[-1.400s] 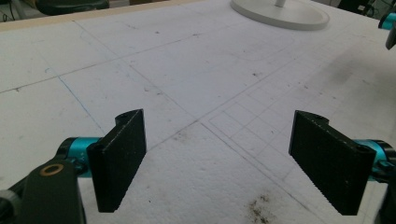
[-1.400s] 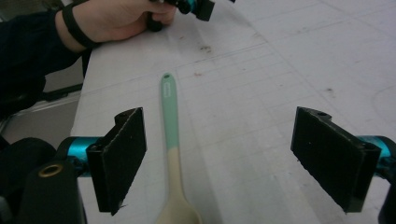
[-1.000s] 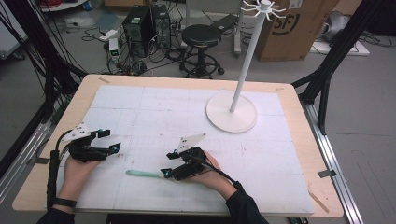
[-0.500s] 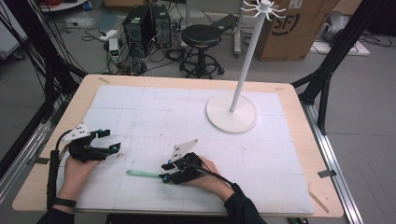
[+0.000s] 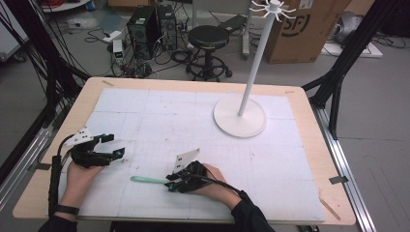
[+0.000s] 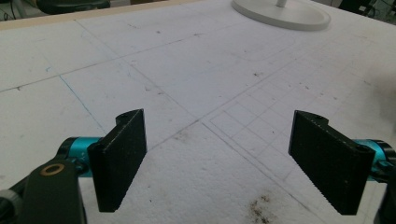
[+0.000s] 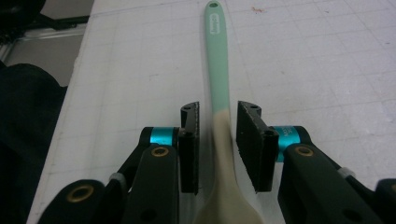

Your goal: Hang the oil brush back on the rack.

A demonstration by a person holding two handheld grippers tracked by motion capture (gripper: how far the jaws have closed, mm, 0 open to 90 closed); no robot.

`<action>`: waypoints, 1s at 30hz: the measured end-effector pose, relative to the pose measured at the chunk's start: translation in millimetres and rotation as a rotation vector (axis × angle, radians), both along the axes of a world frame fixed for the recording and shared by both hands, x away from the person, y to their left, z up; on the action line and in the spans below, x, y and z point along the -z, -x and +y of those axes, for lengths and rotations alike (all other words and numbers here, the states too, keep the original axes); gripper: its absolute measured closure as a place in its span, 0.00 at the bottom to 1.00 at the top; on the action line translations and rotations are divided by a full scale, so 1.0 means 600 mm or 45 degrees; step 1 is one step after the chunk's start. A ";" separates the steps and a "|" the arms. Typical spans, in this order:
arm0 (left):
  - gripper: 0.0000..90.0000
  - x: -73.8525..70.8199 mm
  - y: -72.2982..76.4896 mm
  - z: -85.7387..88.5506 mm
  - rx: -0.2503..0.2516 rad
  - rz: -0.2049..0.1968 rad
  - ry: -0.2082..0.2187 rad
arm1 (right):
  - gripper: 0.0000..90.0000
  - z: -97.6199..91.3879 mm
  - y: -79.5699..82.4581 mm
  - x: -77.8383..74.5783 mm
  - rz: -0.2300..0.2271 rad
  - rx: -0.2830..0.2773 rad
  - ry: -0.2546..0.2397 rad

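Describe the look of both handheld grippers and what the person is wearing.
Left gripper and right gripper: black bodies, flat black textured fingers, teal collars, brass-coloured pivot rivets. Each has a grey three-cornered plate on top and a trailing black cable. The person wears dark sleeves and a black wristband.

The spoon looks like matt silicone or plastic, its handle mint green and smooth, its bowl end a dull cream. The right gripper flanking it has black pads with a fine, rough ribbing, glossy teal metal collars and brass-coloured rivets. The table shows a pale wood rim around a matt white, slightly scuffed gridded sheet; at two o'clock stands a smooth white-painted stand.
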State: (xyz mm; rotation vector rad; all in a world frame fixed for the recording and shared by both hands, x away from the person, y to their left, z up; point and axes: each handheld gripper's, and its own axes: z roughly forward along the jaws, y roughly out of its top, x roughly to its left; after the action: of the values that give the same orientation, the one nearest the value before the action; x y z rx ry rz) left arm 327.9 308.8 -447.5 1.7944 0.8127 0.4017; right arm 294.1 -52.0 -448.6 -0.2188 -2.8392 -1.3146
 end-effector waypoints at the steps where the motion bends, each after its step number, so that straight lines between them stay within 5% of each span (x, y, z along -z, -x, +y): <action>1: 0.22 0.000 0.000 0.000 0.000 -0.001 -0.001 | 0.80 0.000 -0.001 0.000 0.004 0.004 0.001; 13: 0.22 0.000 0.000 0.000 -0.004 0.000 -0.004 | 0.89 0.001 0.004 0.000 -0.031 0.034 0.013; 30: 0.23 0.000 0.000 0.000 -0.005 0.001 -0.006 | 0.92 -0.006 0.001 0.000 0.019 0.067 -0.041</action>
State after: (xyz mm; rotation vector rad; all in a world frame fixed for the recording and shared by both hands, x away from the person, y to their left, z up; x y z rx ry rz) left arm 327.9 308.6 -447.5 1.7977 0.8168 0.4058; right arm 293.4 -55.6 -448.6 -0.3041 -2.8165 -1.3606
